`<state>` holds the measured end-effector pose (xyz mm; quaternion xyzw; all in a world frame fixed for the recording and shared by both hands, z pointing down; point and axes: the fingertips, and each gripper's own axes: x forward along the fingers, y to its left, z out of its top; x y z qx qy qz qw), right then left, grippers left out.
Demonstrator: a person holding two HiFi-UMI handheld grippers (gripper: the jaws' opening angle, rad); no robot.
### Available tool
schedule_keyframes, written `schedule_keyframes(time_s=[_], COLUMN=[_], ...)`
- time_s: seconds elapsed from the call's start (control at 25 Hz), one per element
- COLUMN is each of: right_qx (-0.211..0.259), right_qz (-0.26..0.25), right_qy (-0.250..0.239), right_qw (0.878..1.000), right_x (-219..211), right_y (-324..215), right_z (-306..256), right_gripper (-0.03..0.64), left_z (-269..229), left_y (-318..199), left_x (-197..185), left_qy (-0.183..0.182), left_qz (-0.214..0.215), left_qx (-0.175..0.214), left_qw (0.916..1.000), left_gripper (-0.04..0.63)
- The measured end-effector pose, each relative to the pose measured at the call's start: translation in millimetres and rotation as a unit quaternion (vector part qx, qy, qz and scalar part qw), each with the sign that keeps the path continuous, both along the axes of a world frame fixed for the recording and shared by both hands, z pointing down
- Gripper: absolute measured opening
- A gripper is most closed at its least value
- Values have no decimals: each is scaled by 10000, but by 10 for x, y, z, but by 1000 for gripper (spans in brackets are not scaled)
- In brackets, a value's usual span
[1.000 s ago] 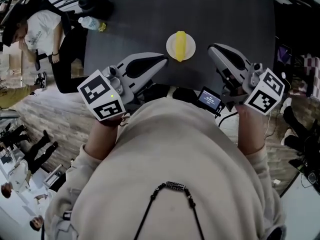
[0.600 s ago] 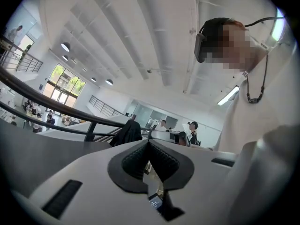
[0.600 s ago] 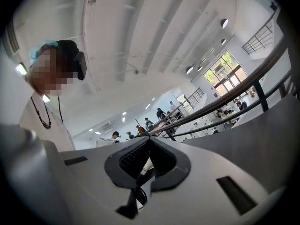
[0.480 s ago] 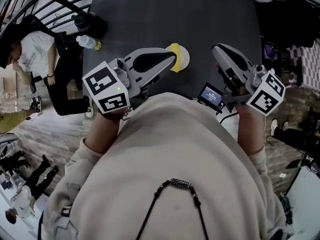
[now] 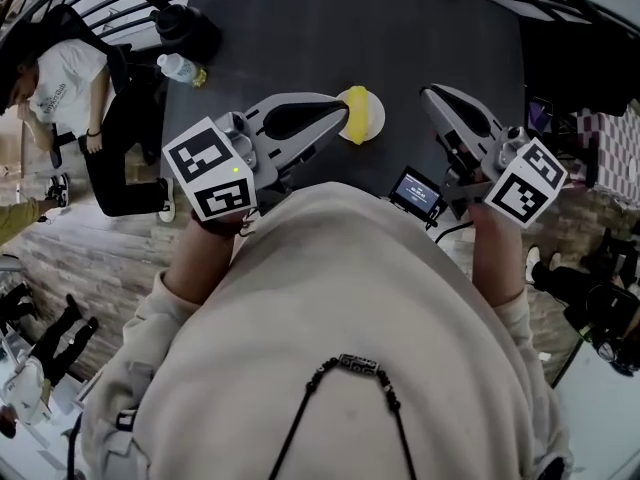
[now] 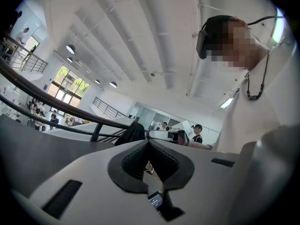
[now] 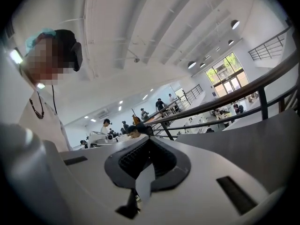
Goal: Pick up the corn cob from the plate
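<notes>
Left tool (image 5: 343, 118) clenched empty near corn cob (image 5: 357, 106) on plate (image 5: 376, 118), right tool (image 5: 430, 95) clenched empty

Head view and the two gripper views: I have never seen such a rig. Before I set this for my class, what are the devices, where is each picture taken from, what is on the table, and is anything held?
There is no robot. A person holds a two-jaw tool in each hand: the left gripper and the right gripper. The cubes with black-and-white squares are parts of them. The head view comes from a camera on the person's head, looking steeply down. Each gripper view comes from a camera riding on that tool, looking along its jaws. On the dark table stands a white plate with a yellow corn cob on it. In the head view the left gripper's tip overlaps the plate's edge. Both grippers are shut and empty.
</notes>
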<state>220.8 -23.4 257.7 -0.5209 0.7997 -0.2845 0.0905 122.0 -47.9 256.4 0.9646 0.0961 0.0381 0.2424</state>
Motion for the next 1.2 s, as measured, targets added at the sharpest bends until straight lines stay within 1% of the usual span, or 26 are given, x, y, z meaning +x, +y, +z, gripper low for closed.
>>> schedule_keyframes(time_s=[0.16, 0.36, 0.64, 0.96, 1.2], right_qx=[-124, -375, -817, -1352, -1639], right_qz=[-54, -206, -243, -356, -363], right_qy=[-14, 262, 105, 437, 499], right_qw=[9999, 9987, 9963, 9892, 9845], right_x=[-58, -130, -26, 24, 74], right_y=[-51, -46, 22, -114, -241], right_z=[73, 256, 597, 985, 1248], right_gripper=[15, 15, 15, 15, 15], left_z=[8, 156, 257, 374, 469], left_y=[-26, -87, -61, -184, -214], left_x=[-54, -118, -120, -270, -369], left_qy=[-11, -142, -199, -246, -360], left_qz=[-92, -250, -341, -691, -963], left_qx=[-17, -221, -318, -514, -599], left_qw=[10000, 9993, 9987, 9960, 9929], left_gripper=[6, 6, 6, 6, 6])
